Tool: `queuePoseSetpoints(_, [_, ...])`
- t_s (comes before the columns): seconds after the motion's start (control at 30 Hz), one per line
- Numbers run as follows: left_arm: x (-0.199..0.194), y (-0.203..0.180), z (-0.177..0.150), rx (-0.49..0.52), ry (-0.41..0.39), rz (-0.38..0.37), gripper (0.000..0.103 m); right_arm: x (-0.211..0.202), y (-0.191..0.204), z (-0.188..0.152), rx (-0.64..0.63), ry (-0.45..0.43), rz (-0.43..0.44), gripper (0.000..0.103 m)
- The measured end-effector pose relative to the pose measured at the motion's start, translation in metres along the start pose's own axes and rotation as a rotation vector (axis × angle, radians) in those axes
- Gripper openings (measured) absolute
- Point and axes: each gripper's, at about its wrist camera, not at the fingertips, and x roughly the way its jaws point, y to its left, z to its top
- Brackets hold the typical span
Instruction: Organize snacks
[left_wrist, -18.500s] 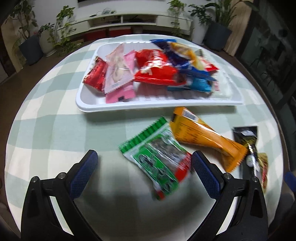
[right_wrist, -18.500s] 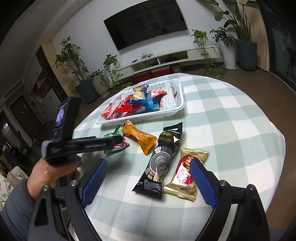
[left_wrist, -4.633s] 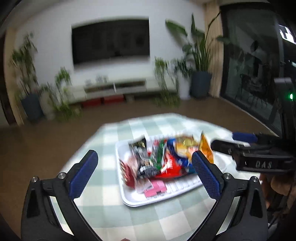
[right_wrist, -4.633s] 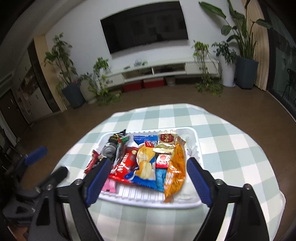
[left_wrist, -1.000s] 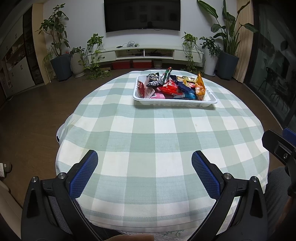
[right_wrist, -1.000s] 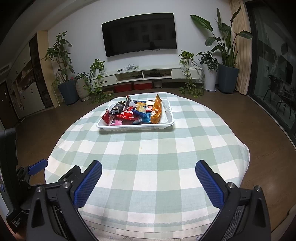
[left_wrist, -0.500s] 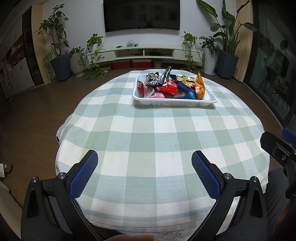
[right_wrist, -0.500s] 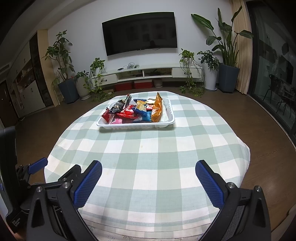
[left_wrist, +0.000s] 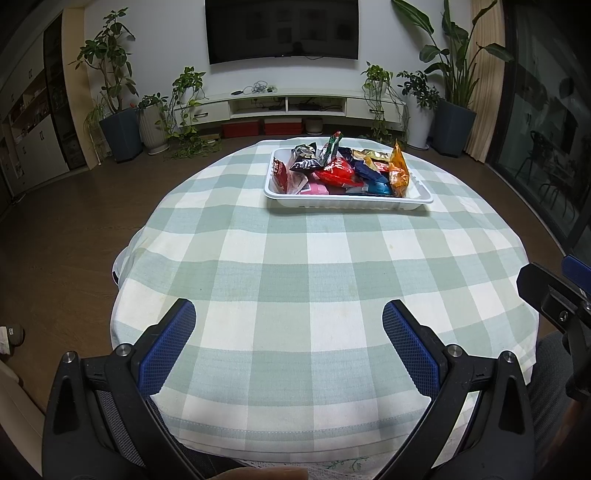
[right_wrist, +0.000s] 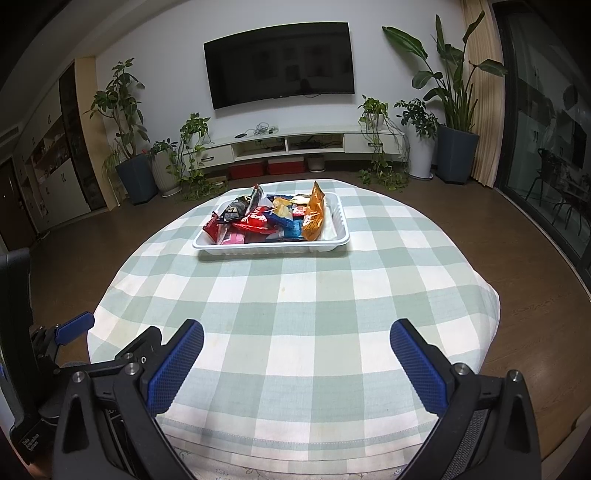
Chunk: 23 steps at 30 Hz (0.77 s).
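A white tray (left_wrist: 347, 202) at the far side of the round table holds several snack packets, among them an orange bag (left_wrist: 399, 172), a red packet (left_wrist: 338, 172) and a black packet (left_wrist: 304, 161). The tray also shows in the right wrist view (right_wrist: 271, 246), with the orange bag (right_wrist: 313, 216) at its right. My left gripper (left_wrist: 288, 321) is open and empty above the table's near edge, far from the tray. My right gripper (right_wrist: 295, 341) is open and empty, also at the near edge.
The table has a green and white checked cloth (left_wrist: 314, 266). A TV (right_wrist: 279, 74), a low white cabinet (right_wrist: 295, 144) and potted plants (right_wrist: 452, 107) stand at the far wall. Brown floor surrounds the table. The other gripper shows at each view's side (left_wrist: 554, 295) (right_wrist: 70, 328).
Over the last second almost nothing moved; both grippers stay open, pulled back at the near edge. Earlier, loose packets lay on the cloth; now all are in the tray.
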Motion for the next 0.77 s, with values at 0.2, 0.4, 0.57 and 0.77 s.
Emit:
queuePoseSetpoints(0.2, [0.0031,-0.0016,-0.0035,0.001,0.007,-0.003,0.103,-0.0008,0.0002,0.0001,0.002,0.001,-0.001,0.103])
queuePoseSetpoints(0.4, [0.0037,-0.0015,-0.0054,0.002,0.008,-0.003,0.103,-0.0012,0.0001,0.0012,0.001,0.002,0.0,0.103])
queuePoseSetpoints(0.57, [0.0011,0.0007,-0.0078,0.003,-0.017,-0.002,0.103,-0.0014,0.0,0.0011,0.001,0.004,-0.001,0.103])
queuePoseSetpoints(0.77, [-0.003,0.0039,-0.0054,0.006,-0.036,0.01,0.103,-0.0048,-0.0015,-0.006,0.012,0.014,-0.002,0.103])
